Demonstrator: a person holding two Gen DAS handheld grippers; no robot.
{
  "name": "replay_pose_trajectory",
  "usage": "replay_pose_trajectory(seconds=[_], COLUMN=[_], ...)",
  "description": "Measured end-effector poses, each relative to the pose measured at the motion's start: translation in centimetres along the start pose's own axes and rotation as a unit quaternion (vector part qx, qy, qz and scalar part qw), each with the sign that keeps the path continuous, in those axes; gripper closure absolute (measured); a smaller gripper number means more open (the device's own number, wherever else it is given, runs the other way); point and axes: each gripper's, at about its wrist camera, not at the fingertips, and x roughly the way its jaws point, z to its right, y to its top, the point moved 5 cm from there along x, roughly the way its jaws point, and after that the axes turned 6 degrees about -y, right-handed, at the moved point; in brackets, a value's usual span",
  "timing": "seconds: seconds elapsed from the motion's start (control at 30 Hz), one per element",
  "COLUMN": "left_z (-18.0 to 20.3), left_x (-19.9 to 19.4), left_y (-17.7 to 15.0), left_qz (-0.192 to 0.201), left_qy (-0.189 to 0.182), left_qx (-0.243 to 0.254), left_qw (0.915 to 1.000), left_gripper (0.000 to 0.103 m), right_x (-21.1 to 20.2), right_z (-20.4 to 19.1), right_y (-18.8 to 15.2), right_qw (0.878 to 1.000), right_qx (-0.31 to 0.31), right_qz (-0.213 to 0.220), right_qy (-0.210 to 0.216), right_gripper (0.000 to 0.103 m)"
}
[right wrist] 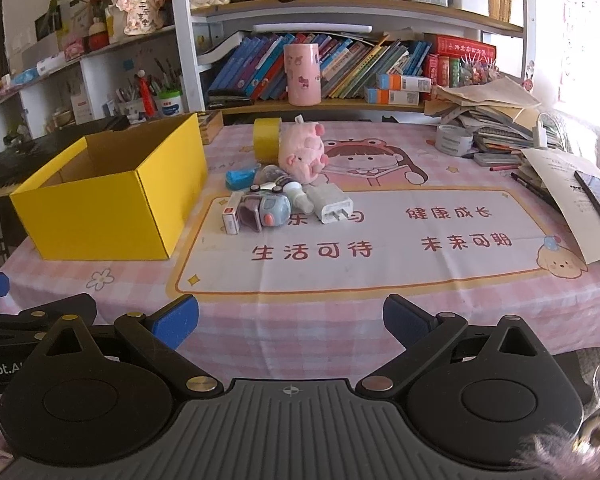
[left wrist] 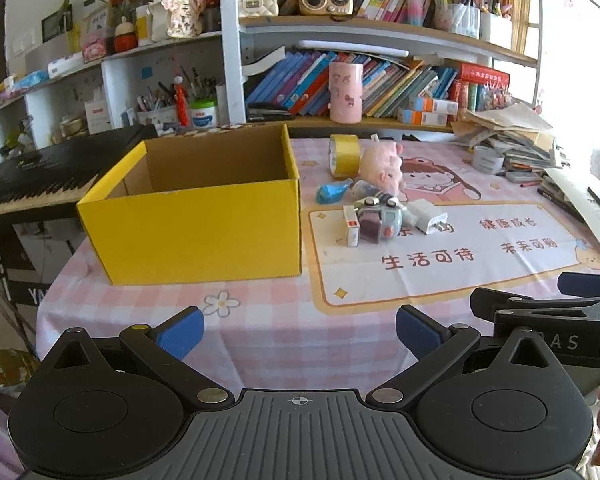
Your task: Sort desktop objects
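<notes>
Desktop objects heaped in a tight cluster just right of the yellow box (left wrist: 192, 216), on the pink tablecloth (right wrist: 340, 320): white charger (right wrist: 332, 205), grey toy car (right wrist: 265, 211), small white-and-red carton (right wrist: 231, 216), blue item (right wrist: 239, 179), pink plush pig (right wrist: 302, 151), yellow tape roll (right wrist: 266, 137) at the back. Box open-topped and apparently empty (floor mostly hidden behind the near wall).

Left gripper (left wrist: 299, 330) and right gripper (right wrist: 291, 320) both held back at the near table edge, jaws spread wide, nothing between the blue pads.

Risks, judging from the crowding: closing on the charger and nudging the little bottle (right wrist: 300, 196) touching it; catching the car and dragging the carton leaning against it; tape roll standing on its rim, so liable to roll if bumped; plush likely to squash and slip.

Charger lying flat, long axis running from back-left to front-right, prongs toward the near side. Carton lying with long axis pointing roughly toward the cameras.
</notes>
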Motion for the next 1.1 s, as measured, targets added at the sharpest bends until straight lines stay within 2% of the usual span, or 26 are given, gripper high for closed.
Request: replay_pose_trajectory(seconds=[0.13, 0.37, 0.87, 1.1], left_z=[0.5, 1.1, 3.3, 4.4], left_x=[0.6, 1.7, 5.7, 8.5], left_y=[0.3, 0.9, 3.5, 4.6], left_qz=[-0.002, -0.002, 0.001, -0.012], left_qy=[-0.010, -0.020, -0.027, -0.029], left_qx=[0.002, -0.003, -0.005, -0.004], left_qw=[0.9999, 0.9998, 0.9996, 0.9995], left_gripper=[0.000, 0.000, 0.002, 0.009], right_x=[0.5, 1.4, 5.4, 8.4], right_z=[0.2, 1.1, 3.5, 4.6], right_y=[0.2, 0.6, 3.6, 4.7], right_qw=[1.000, 1.000, 1.000, 0.999], right_qx=[-0.011, -0.015, -0.026, -0.033], right_qz=[-0.002, -0.003, -0.015, -0.037], right_qy=[-0.015, -0.015, -0.002, 0.011], right_gripper=[0.003, 0.003, 0.017, 0.021])
